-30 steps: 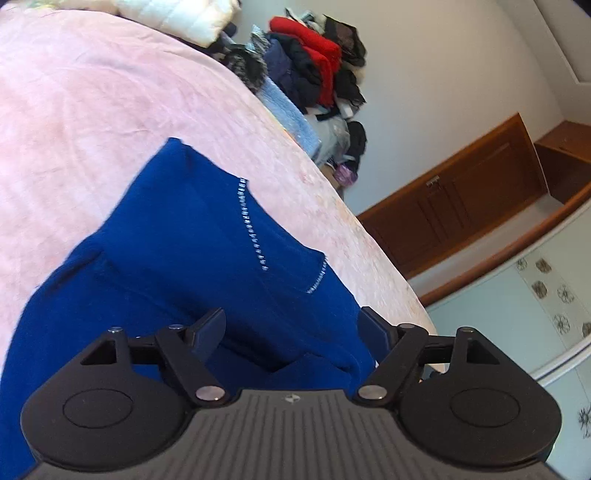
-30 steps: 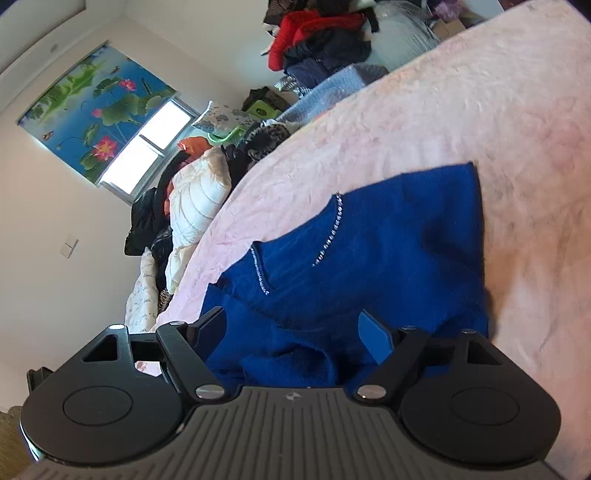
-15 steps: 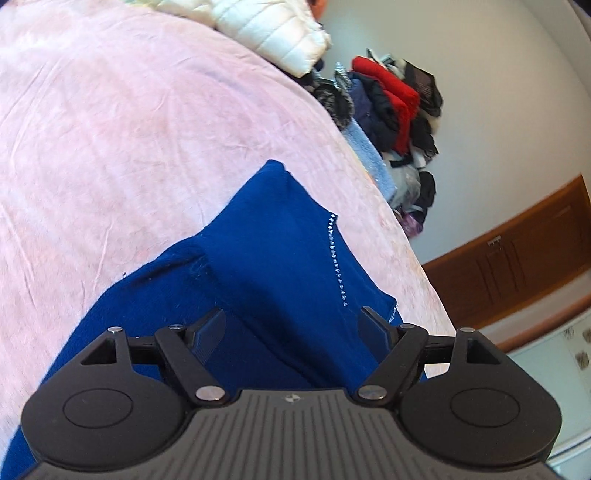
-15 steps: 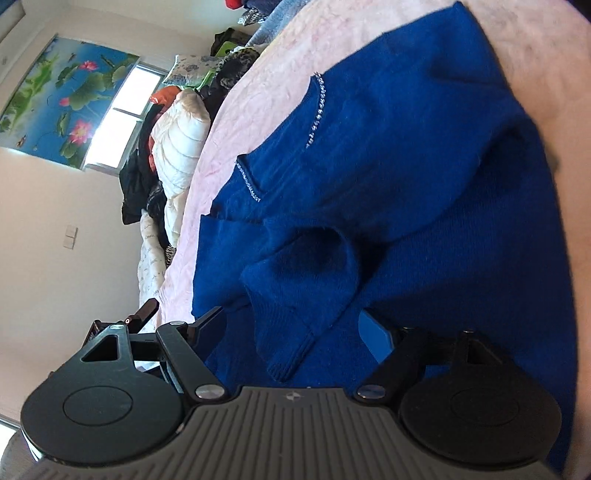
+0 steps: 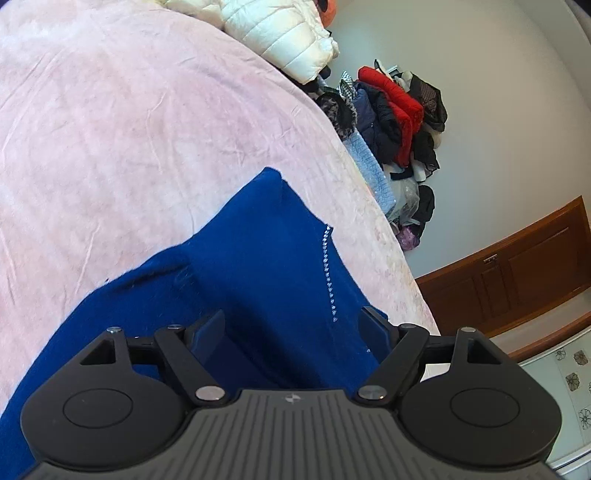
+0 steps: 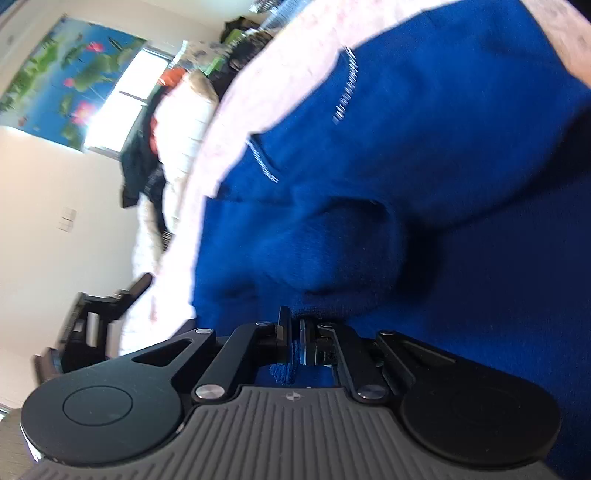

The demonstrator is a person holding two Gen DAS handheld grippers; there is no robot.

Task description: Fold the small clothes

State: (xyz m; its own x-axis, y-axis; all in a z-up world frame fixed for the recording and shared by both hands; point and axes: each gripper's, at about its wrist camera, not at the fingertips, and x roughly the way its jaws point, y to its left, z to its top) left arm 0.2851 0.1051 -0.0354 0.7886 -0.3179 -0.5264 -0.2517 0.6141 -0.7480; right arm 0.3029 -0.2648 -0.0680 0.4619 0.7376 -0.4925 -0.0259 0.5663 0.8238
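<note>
A small blue knit sweater (image 5: 258,266) with lines of silver studs lies spread on the pink bedspread (image 5: 129,129). My left gripper (image 5: 295,325) hovers over the sweater's near part, open, its jaws wide apart with cloth below them. In the right wrist view the same sweater (image 6: 424,147) fills the frame, its sleeve (image 6: 325,251) lying bunched across the body. My right gripper (image 6: 293,332) is shut on the sleeve's cuff end, a bit of blue cloth pinched between the pads.
A white puffer jacket (image 5: 284,33) lies at the bed's far side. A heap of red, black and blue clothes (image 5: 391,122) lies against the wall beyond the bed. A wooden cabinet (image 5: 517,269) stands at the right. The other gripper (image 6: 99,317) shows at the bed's edge.
My right gripper closed from wide open onto the sleeve's cuff after moving closer to the sweater. The left gripper rolled a little and stayed open over the cloth.
</note>
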